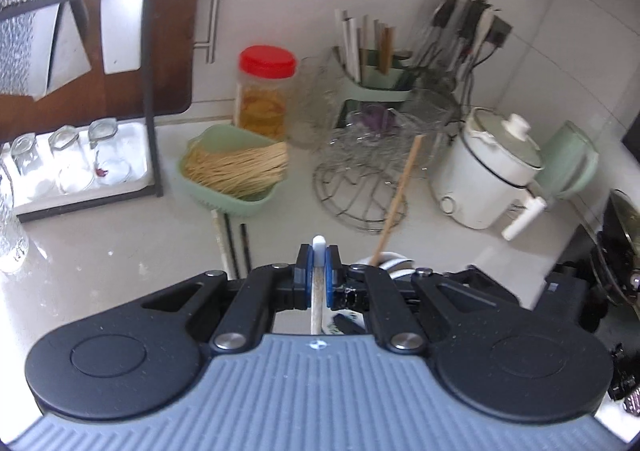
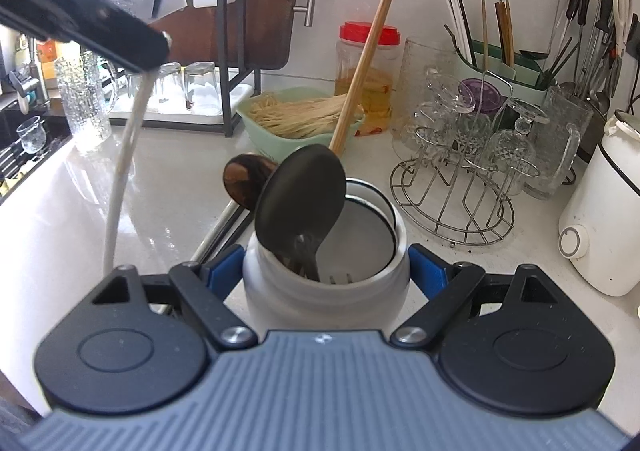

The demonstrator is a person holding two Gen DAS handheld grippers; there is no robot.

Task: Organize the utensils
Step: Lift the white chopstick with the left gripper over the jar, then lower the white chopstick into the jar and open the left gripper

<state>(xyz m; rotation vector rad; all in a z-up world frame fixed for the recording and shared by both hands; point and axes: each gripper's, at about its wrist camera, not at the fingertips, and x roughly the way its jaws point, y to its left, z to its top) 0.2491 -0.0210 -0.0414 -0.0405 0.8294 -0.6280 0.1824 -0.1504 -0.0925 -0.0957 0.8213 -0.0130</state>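
Observation:
My left gripper [image 1: 319, 257] is shut on a long white utensil handle [image 1: 318, 247] that runs between its blue pads. In the right wrist view the left gripper [image 2: 158, 49] is raised at the upper left, and the white utensil [image 2: 122, 159] hangs down from it to the left of the jar. My right gripper [image 2: 326, 271] is shut on a white ceramic jar [image 2: 280, 291], one blue pad on each side. The jar holds a black spoon [image 2: 300, 199], a brown wooden spoon [image 2: 246, 181], a long wooden handle [image 2: 366, 59] and forks. A few thin utensils [image 1: 234, 243] lie on the counter.
A green basket of noodles [image 2: 296, 119], a red-lidded jar [image 2: 370, 51] and a wire rack of glasses [image 2: 460, 187] stand behind. A green caddy with chopsticks [image 2: 500, 63] and a white cooker [image 2: 604, 219] are at the right. Upturned glasses [image 1: 72, 155] sit on a tray at the left.

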